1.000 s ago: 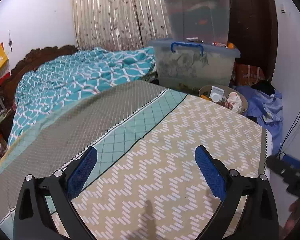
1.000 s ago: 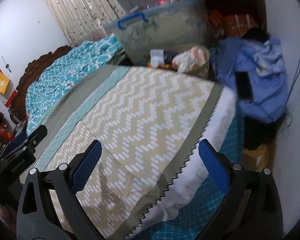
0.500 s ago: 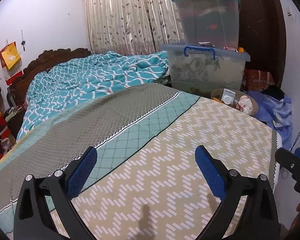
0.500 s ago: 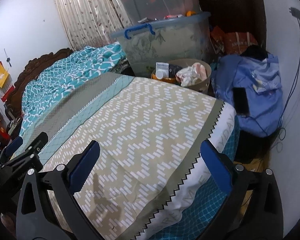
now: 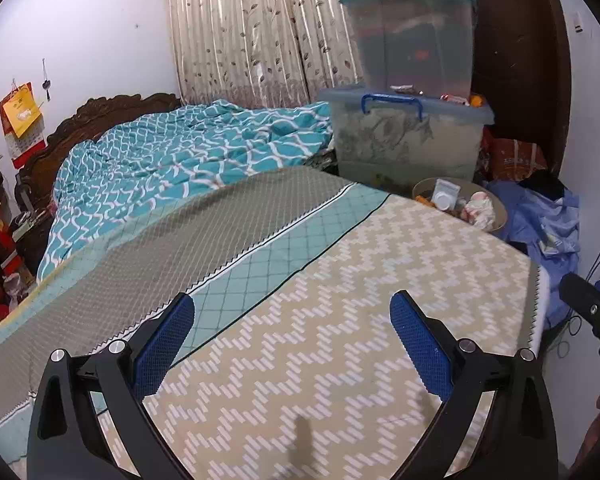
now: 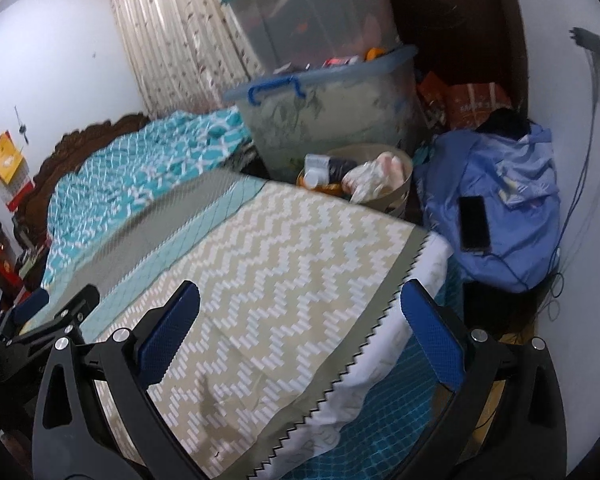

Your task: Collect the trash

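A round tan bin (image 5: 496,209) stands past the far right corner of the bed, holding a white box, a bottle and crumpled wrappers (image 5: 478,211). It also shows in the right wrist view (image 6: 400,196), with a crumpled plastic bag (image 6: 366,178) on top. My left gripper (image 5: 292,330) is open and empty over the patterned bedcover (image 5: 340,320). My right gripper (image 6: 300,322) is open and empty over the bed's right edge. I see no loose trash on the bedcover.
Stacked clear storage tubs (image 5: 408,132) stand behind the bin. A blue garment heap (image 6: 500,208) with a black phone (image 6: 474,222) lies right of the bed. A teal quilt (image 5: 172,168) covers the bed's far left. Cables hang on the right wall.
Both grippers have pulled back and risen from the bed; the bin now appears farther off. The right wrist view has tilted. Both stay open and empty.
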`<state>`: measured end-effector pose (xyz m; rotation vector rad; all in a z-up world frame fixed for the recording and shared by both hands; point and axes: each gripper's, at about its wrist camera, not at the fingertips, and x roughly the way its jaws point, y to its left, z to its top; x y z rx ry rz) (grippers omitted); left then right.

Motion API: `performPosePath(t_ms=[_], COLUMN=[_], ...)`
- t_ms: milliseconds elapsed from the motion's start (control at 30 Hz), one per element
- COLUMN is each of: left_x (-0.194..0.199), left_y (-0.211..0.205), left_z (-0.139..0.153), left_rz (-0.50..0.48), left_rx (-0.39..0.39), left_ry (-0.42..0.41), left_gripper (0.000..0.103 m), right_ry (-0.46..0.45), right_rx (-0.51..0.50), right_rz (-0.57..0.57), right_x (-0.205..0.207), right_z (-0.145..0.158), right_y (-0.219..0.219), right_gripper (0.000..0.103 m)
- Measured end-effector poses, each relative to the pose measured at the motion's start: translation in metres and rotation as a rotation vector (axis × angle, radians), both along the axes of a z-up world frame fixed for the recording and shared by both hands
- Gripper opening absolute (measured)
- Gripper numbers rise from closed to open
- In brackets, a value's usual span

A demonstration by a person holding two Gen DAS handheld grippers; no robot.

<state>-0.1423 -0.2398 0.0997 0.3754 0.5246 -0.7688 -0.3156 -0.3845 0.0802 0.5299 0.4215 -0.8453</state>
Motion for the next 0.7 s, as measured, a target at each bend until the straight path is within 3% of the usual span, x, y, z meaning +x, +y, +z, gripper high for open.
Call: performPosePath(t_ms=[167, 500, 700], left_x=[-0.019, -0.052, -0.032], left_y=[-0.01, -0.03, -0.021], left_z=[0.028, 0.076, 0.078], left_rz=[-0.053, -0.101, -0.112], left_rx=[-0.003, -0.033, -0.036], left_ry=[0.016, -0.089, -0.024], left_gripper=[0.094, 0.094, 0.094], right_ry=[-0.04, -0.102, -0.056], right_rx=[-0.01, -0.018, 0.0], right_rz=[-0.045, -0.134, -0.105], right_x=[-0.022, -0.044, -0.028], right_z=[0.016, 0.037, 0.028], right_y=[-0.004, -0.02, -0.014], right_gripper=[0.099, 0.099, 0.099])
